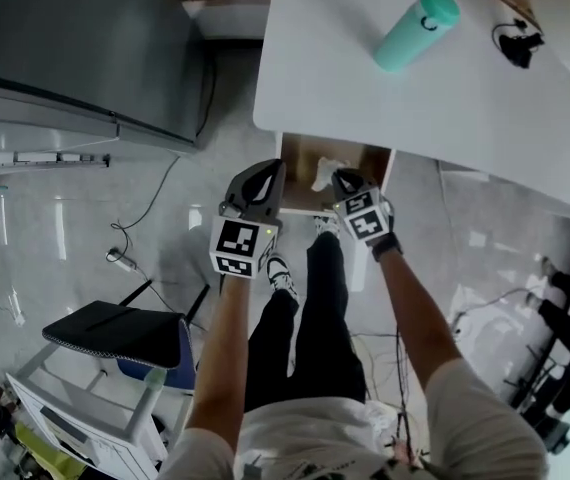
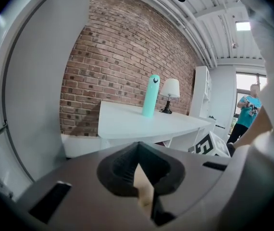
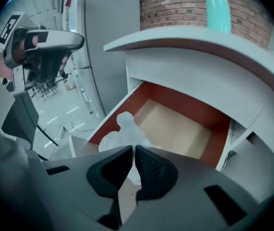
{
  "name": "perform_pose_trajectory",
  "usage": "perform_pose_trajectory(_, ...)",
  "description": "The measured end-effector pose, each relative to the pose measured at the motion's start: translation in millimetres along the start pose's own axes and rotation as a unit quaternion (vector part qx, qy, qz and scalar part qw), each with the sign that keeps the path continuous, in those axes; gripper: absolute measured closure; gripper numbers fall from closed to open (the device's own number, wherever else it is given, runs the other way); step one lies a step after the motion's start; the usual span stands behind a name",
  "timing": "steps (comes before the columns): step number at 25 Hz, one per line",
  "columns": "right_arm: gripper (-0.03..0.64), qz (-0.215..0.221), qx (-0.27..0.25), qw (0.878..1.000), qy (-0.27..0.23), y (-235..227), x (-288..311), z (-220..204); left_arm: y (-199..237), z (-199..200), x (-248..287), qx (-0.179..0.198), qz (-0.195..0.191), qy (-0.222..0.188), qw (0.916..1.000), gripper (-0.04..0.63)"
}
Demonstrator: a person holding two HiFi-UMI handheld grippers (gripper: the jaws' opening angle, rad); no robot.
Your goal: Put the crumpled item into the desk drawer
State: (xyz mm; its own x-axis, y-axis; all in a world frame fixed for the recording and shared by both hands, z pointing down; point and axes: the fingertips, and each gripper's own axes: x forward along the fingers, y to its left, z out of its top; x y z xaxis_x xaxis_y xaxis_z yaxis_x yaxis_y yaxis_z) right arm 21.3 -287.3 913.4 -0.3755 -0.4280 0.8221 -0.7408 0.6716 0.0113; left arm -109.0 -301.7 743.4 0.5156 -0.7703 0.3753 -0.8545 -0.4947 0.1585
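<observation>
Starting at the right gripper (image 3: 133,148), its two dark ribbed jaws stand pressed nearly together on a fold of the crumpled translucent white item (image 3: 120,129), whose wrinkled bulk swells out beyond the tips. Whether the item is thin plastic or paper cannot be told. It hangs at the near left corner of the open desk drawer (image 3: 175,124), a shallow box with reddish-brown walls and a pale tan bottom. The placement is judged deliberate, so that a release would drop the item inside and not outside the rim. Whether it already touches the drawer bottom cannot be told. In the head view the item (image 1: 322,173) shows white against the brown interior. The left gripper (image 2: 138,146) is closed with nothing between its jaws and sits just beside the drawer's left edge, aimed toward the desk, apparently idle. Above, the flat white desk top (image 1: 415,98) carries a smooth mint-green cylindrical bottle (image 1: 416,30). A rough red brick wall (image 2: 122,57) stands behind.
</observation>
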Motion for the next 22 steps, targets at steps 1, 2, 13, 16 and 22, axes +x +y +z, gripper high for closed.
perform_pose_trajectory(1, 0.600, 0.003, -0.003, 1.000, 0.007, 0, 9, -4, 1, -4, 2, 0.000, -0.002, 0.002, 1.0000, 0.600)
perform_pose_trajectory(2, 0.600, 0.005, -0.005, 1.000, 0.012, -1, 16, -8, 1, -9, 4, 0.001, -0.004, 0.004, 1.0000, 0.600)
perform_pose_trajectory(13, 0.600, 0.035, 0.020, 0.996, 0.083, -10, 70, -29, 22, -44, 13, -0.008, 0.016, 0.016, 0.9997, 0.600)
perform_pose_trajectory(16, 0.600, 0.029, -0.026, 0.996, 0.086, -13, 83, -34, 25, -49, 10, -0.012, 0.020, 0.018, 0.9996, 0.600)
perform_pose_trajectory(22, 0.600, 0.025, -0.048, 0.994, 0.096, -16, 94, -41, 29, -52, 5, -0.017, 0.026, 0.018, 0.9994, 0.600)
